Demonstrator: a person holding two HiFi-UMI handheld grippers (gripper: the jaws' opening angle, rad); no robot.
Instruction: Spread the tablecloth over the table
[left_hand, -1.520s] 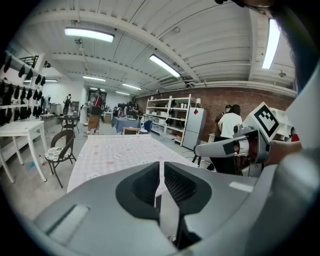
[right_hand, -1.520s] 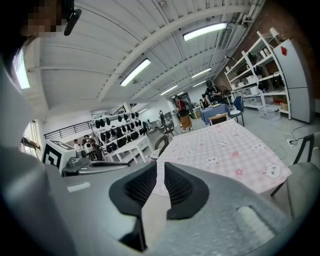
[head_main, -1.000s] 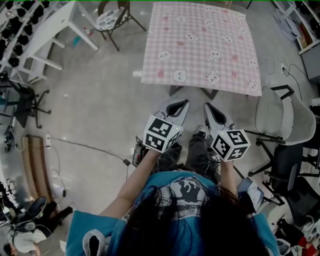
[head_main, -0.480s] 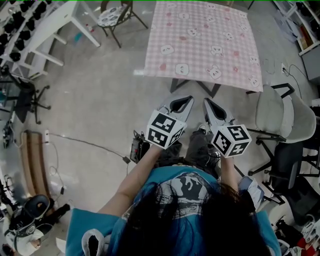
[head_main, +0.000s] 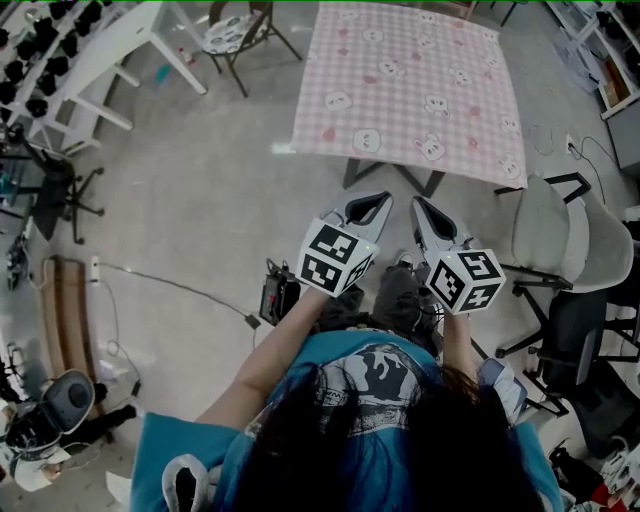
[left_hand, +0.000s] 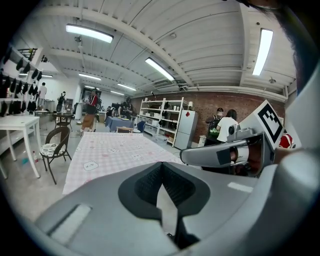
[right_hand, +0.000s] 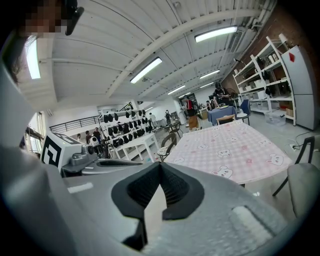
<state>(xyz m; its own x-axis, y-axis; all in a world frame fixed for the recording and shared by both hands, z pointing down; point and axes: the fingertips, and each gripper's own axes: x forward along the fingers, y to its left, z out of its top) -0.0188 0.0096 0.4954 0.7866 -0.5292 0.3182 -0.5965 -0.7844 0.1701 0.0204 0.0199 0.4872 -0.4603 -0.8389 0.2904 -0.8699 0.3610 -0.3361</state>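
The pink checked tablecloth (head_main: 410, 90) with bear prints lies flat over the table at the top of the head view, its near edge hanging a little. My left gripper (head_main: 378, 200) and right gripper (head_main: 418, 203) are side by side just short of that near edge, both pointing at it. Both are shut with nothing between the jaws. In the left gripper view my gripper (left_hand: 161, 165) faces the tablecloth (left_hand: 115, 152) ahead. The right gripper view likewise has its gripper (right_hand: 160, 165) short of the tablecloth (right_hand: 235, 150).
A grey office chair (head_main: 560, 235) stands right of the table's near corner. A brown chair (head_main: 235, 35) and white tables (head_main: 110, 50) are at the upper left. A black box (head_main: 275, 295) with a cable lies on the floor by my left arm.
Both grippers stay shut and almost still. The head view has drifted slightly, so the table sits a bit further right. A person at the lower left has slipped mostly out of view.
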